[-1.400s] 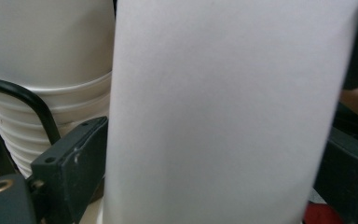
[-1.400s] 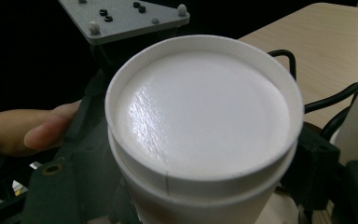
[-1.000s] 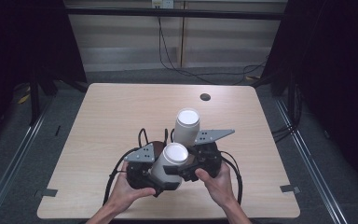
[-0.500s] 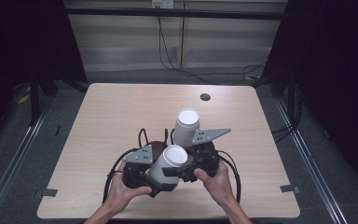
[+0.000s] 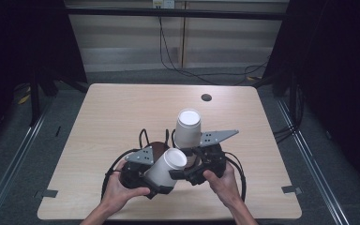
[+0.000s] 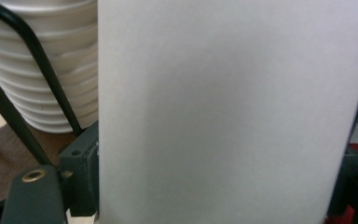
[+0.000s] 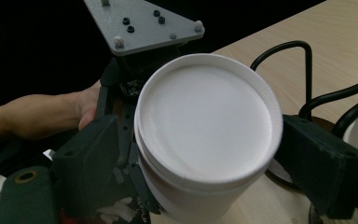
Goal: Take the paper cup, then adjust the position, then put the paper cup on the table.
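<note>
Our left tool (image 5: pixel 157 173) has just been closing on a white cup (image 5: pixel 165 166), which lies tilted between its jaws near the surface's (image 5: pixel 103 122) front edge, base toward our right tool (image 5: pixel 201 164). That tool's jaws flank the cup's base; we cannot tell whether they press it. A stack of cups (image 5: pixel 188 128) stands inverted just behind.

I see two plain white paper cups: one tilted (image 5: pixel 166 165), one upright (image 5: pixel 188 127) with ribbed rims stacked below. My grippers, left (image 5: pixel 140 171) and right (image 5: pixel 204 164), are black with grey plates. The table (image 5: pixel 122 112) is pale wood grain with a dark round hole (image 5: pixel 206 97).
</note>
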Motion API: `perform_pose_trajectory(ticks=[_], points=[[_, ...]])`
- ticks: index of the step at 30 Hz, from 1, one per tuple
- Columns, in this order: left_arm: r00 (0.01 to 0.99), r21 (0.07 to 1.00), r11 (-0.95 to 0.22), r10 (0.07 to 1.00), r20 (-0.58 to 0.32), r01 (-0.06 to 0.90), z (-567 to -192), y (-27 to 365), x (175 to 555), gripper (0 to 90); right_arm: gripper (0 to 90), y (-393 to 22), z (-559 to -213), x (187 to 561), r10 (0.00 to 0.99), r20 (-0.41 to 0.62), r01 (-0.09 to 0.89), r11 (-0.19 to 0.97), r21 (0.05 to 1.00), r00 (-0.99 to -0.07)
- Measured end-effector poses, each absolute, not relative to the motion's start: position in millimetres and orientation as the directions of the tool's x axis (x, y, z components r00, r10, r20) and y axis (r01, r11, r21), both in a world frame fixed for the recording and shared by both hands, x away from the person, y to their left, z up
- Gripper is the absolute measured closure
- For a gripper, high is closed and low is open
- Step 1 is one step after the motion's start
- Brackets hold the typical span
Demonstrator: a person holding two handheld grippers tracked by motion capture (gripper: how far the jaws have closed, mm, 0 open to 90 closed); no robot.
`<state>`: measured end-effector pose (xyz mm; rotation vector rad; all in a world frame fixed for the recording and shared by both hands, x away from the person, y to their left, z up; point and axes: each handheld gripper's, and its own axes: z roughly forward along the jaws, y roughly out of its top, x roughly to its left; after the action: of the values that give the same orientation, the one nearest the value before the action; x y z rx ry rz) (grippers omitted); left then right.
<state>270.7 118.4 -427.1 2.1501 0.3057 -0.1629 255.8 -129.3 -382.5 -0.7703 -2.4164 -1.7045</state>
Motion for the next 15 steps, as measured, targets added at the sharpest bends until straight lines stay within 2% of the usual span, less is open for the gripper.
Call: perform_pose_trajectory(ticks=[15], points=[[0.959,0.721,-0.633,0.204,-0.196,0.282,-419,129,275,17.7,15.9,-140,-383,255,0.368,0.319,0.438,0.308,0.845,-0.874]])
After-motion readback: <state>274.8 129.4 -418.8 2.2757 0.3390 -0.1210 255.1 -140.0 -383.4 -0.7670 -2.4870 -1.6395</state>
